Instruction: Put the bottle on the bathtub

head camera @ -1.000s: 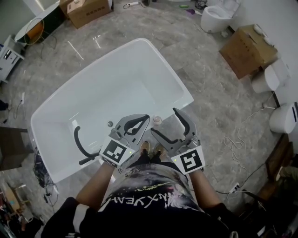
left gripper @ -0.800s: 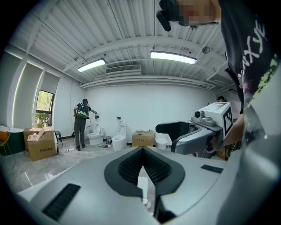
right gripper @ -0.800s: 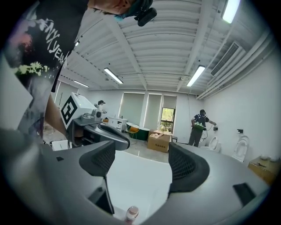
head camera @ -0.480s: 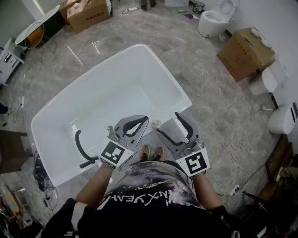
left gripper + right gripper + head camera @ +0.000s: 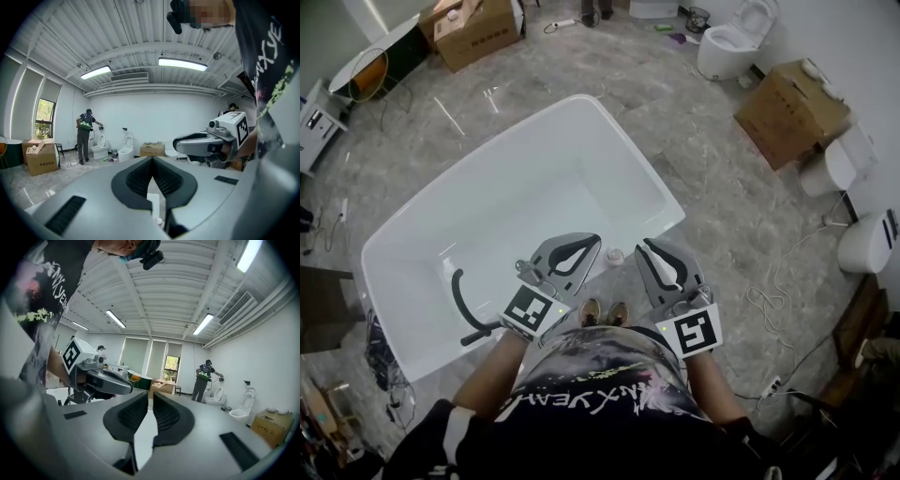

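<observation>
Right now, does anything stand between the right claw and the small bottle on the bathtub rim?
Nothing visible does. The small pale bottle sits on the rim of the white bathtub, beside the shut right claw.

Light: bright, even, from long ceiling strip lamps (image 5: 183, 64).
Glare: glossy white oblong bathtub (image 5: 534, 197) nearly washed out.
Edges: gripper views bulge, corners black.

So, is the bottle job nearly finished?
It looks done: the bottle stands on the bathtub rim, and neither gripper touches it. Nothing is in hand: the left gripper and right gripper are both shut and empty, one on each side of it. Probably all that's left is to pull away.
</observation>
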Demonstrator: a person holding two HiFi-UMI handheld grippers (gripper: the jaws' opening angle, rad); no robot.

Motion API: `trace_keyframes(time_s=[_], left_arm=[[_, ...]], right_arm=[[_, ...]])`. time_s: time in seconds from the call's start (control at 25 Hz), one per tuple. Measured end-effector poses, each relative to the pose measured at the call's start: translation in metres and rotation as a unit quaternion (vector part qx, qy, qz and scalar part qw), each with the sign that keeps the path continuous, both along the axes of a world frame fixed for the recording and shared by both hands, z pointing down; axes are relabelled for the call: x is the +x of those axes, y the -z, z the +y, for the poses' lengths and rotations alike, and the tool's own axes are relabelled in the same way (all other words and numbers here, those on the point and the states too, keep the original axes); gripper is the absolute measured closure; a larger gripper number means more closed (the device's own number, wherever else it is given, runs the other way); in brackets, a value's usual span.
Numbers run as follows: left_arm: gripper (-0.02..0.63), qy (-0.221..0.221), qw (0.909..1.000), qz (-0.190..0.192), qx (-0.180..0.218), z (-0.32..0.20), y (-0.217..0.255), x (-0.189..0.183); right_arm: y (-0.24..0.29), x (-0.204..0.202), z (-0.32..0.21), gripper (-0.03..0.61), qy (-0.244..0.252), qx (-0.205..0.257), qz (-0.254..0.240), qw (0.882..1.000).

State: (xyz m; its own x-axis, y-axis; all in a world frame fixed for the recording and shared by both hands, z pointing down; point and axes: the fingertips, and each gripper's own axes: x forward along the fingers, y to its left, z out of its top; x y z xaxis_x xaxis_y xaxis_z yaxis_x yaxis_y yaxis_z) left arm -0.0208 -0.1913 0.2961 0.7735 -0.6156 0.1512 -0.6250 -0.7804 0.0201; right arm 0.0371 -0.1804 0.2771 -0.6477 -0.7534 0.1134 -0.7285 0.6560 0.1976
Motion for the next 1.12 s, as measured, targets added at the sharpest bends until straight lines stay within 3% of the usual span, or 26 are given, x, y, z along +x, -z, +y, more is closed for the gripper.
trace_keyframes(time_s=[0.08,0.4,1.12], left_arm=[[0.604,0.000,1.0000,0.003,0.005,-0.004,0.002,0.001],[0.604,0.005,0.9999,-0.002,0.015,-0.017,0.010,0.002],[0.603,0.018,0.9995,0.001,0.025,-0.029,0.017,0.000]], right_arm=[[0.000,0.001,-0.003,0.574,-0.002,-0.004,-0.002,1.000],[0.002,0.001,-0.010,0.575,0.006,-0.021,-0.019,1.000],[0.020,0.000,-0.019,0.577,0.031,-0.003,-0.023,0.999]])
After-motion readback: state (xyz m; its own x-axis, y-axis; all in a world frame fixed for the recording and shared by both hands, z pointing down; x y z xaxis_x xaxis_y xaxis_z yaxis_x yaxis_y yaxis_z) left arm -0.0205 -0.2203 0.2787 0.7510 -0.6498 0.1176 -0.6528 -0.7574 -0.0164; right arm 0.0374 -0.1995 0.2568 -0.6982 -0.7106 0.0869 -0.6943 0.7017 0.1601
